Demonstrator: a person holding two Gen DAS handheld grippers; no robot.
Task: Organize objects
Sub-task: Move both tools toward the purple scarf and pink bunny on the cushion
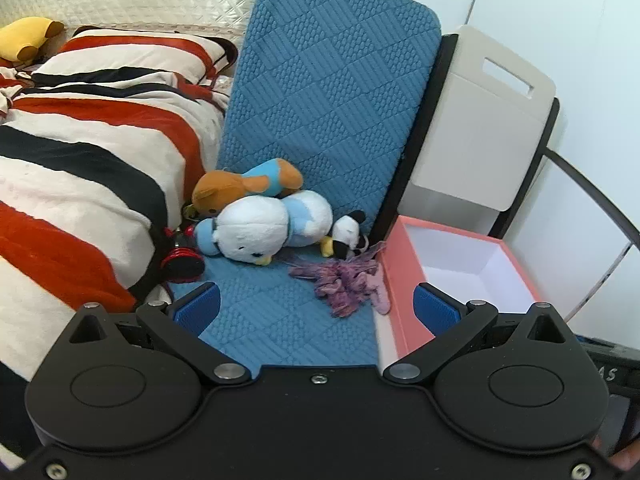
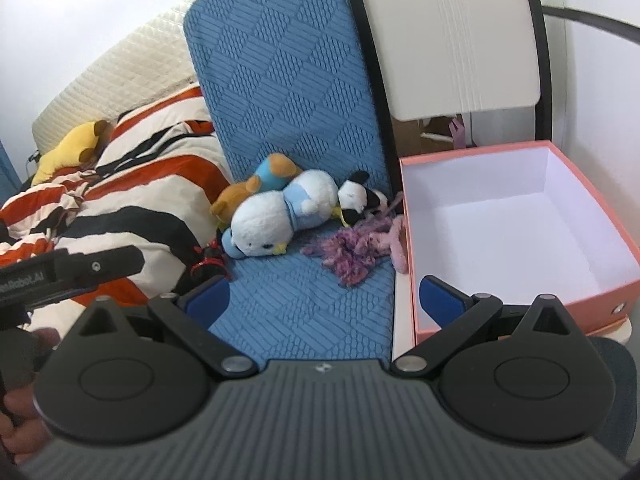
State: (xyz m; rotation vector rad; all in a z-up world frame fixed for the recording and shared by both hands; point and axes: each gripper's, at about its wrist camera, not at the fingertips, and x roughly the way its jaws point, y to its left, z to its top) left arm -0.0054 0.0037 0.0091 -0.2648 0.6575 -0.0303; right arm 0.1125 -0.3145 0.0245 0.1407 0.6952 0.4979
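Nearest to us, both tools hang idle: the left gripper (image 1: 316,308) and the right gripper (image 2: 324,300) each stand spread wide with nothing between the blue pads, tilted down over the blue quilted mat (image 1: 288,328). Just ahead and slightly right of both lies the purple yarn toy (image 2: 352,250), a loose tangle whose strands trail toward the pink box (image 2: 592,216), touching or nearly touching its near wall; we cannot tell which. The box sits empty on the right, its open mouth directly in front of the right gripper's right finger, so we judge the right hand the better placed for dropping things in, while the toys lie about equally near to either. Beyond the yarn, the white and blue plush (image 1: 264,232) lies on its side, long axis running across our view, head to the left. A brown and blue plush (image 1: 244,188) rests on top of it and behind, and a small black and white plush (image 1: 350,232) is tucked against its right end. A red and black object (image 1: 182,260) at the edge of the striped blanket (image 1: 80,152) is half buried, and we cannot make out what it is. Farther off, a yellow plush (image 1: 28,38) sits on the bed, partly cut off.
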